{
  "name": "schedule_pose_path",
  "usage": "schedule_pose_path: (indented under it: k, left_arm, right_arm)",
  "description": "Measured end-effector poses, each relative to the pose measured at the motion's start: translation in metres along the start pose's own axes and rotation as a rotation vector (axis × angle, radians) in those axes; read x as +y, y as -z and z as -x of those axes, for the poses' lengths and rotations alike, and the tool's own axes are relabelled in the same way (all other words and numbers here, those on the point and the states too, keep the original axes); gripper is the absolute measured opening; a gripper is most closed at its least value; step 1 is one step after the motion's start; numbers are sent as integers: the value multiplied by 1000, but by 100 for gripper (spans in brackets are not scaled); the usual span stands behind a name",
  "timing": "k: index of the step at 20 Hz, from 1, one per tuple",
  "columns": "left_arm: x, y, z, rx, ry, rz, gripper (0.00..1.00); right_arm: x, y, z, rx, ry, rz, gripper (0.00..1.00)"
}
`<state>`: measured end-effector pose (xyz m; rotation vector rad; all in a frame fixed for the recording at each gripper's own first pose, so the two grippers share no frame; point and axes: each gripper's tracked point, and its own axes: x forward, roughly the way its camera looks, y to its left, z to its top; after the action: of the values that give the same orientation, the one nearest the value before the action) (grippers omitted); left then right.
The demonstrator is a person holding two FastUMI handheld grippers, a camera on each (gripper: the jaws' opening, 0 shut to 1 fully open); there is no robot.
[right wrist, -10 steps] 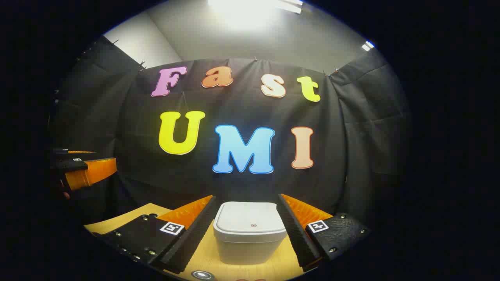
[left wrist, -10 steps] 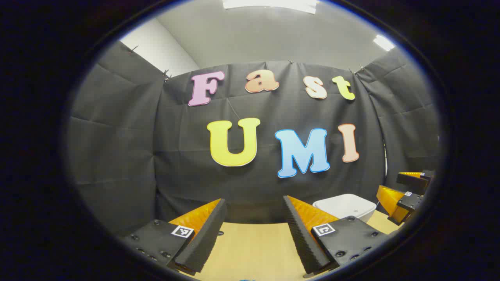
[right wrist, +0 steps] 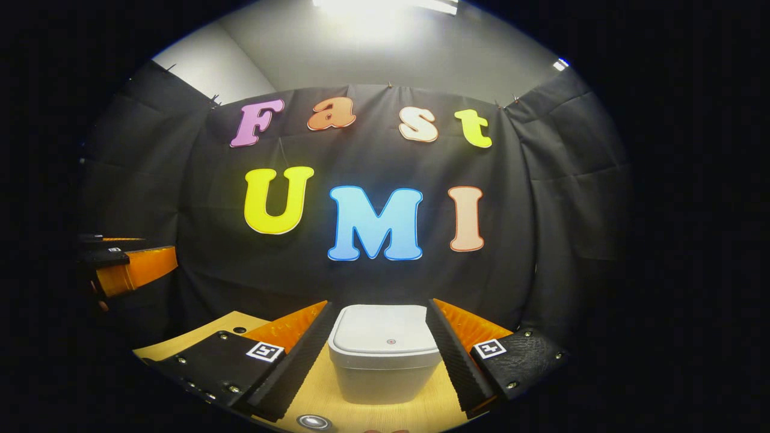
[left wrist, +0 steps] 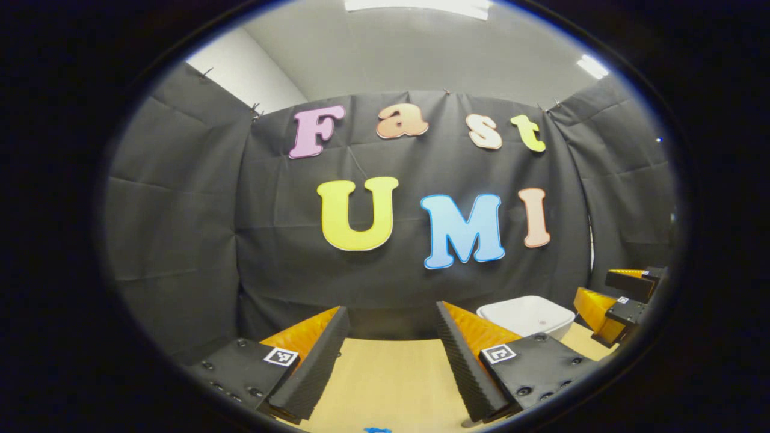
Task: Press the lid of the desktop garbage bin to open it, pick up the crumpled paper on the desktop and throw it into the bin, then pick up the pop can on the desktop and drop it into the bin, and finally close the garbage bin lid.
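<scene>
A white desktop bin point(right wrist: 385, 361) with its lid point(right wrist: 386, 334) down stands on the wooden table point(right wrist: 361, 415), straight ahead of my right gripper point(right wrist: 379, 305). That gripper is open; the bin shows between its fingers and neither finger touches it. A round grey can top point(right wrist: 313, 422) peeks in at the bottom edge. My left gripper point(left wrist: 392, 313) is open over bare table, holding nothing. The bin point(left wrist: 523, 316) lies to its right, with the right gripper point(left wrist: 609, 293) beyond it. The left gripper point(right wrist: 129, 254) also shows far left in the right gripper view.
Black cloth walls close the booth behind and on both sides of the table point(left wrist: 385, 379). A small blue object point(left wrist: 376, 429) sits at the bottom edge of the left gripper view. A reddish edge point(right wrist: 379, 430) shows beside the can top.
Both views have shifted a little: the wall and bin sit slightly higher and more table shows. Both grippers stay open and the lid stays down.
</scene>
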<state>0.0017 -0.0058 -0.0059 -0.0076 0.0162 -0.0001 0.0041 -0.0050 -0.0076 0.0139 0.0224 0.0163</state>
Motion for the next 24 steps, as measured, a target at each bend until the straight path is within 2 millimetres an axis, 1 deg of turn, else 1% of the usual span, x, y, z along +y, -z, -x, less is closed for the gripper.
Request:
schedule_pose_path:
  k: [1,2,10,11,12,13,14,17,18,19,20,21,22,23,24]
  left_arm:
    - [0,1,-1,2,-4,0,95]
    - [1,2,-2,3,-7,2,100]
    - [2,6,-12,11,-33,14,100]
    - [3,7,-11,13,-36,16,89]
    - [4,7,-12,14,-39,15,95]
    - [4,8,-13,16,-44,13,95]
    - [5,8,-13,16,-46,13,100]
    - [8,8,-11,15,-56,10,100]
    - [9,8,-9,15,-59,9,100]
    - [10,9,-8,16,-63,8,100]
    - [11,9,-7,17,-67,7,100]
    - [13,9,-7,17,-69,9,100]
    - [14,10,-7,17,-71,12,100]
    - [15,12,-6,20,-73,14,100]
    - [16,14,-5,25,-75,15,100]
  right_arm:
    - [0,1,0,1,-4,0,99]
    - [0,2,-3,4,-8,-1,99]
    - [-4,2,-16,0,-17,-25,99]
    - [-5,2,-17,1,-17,-27,99]
    - [-6,3,-19,2,-16,-27,99]
    - [-7,4,-20,2,-14,-26,99]
    - [-8,3,-21,3,-12,-27,99]
    - [-12,5,-28,6,-5,-32,98]
    - [-11,7,-31,15,-10,-38,90]
    - [-7,10,-34,31,-25,-45,74]
    - [-4,14,-36,49,-37,-55,75]
    - [1,19,-42,65,-43,-63,43]
    - [2,25,-41,84,-64,-67,37]
    - [9,27,-45,98,-89,-62,35]
    - [6,36,-50,111,-44,-43,34]
